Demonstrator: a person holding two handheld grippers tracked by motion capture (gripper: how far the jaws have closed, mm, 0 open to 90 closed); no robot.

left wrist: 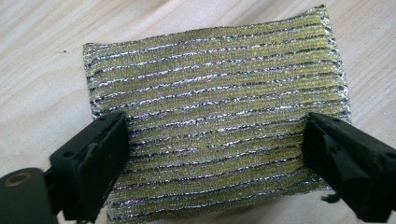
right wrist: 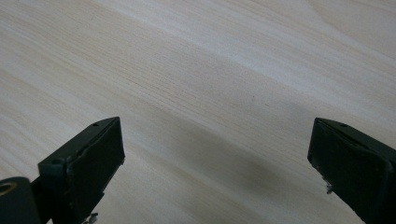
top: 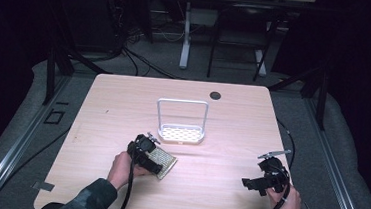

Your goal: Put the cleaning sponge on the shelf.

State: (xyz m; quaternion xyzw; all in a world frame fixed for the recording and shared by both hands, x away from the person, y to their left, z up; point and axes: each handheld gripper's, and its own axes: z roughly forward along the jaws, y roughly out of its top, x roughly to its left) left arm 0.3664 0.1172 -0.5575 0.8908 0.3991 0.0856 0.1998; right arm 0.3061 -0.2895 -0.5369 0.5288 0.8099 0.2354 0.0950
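A yellow-and-silver striped scouring pad (left wrist: 215, 84) lies flat on the wooden table (top: 123, 109), in the high view at the front left (top: 166, 159). My left gripper (left wrist: 215, 123) hovers low over it, open, one jaw at each short side of the pad; in the high view this gripper (top: 155, 163) points right. My right gripper (right wrist: 215, 126) is open over bare wood with nothing between its jaws, and in the high view it sits at the front right (top: 248, 182), pointing left. A white wire rack (top: 181, 132) with a tall loop handle stands at the table's middle.
A dark round grommet (top: 215, 95) sits near the table's far edge. Cables trail from both grippers over the front edge. Bare wood stretches between the two grippers and around the rack. Beyond the table are dark floor, cables and the legs of another desk (top: 185, 49).
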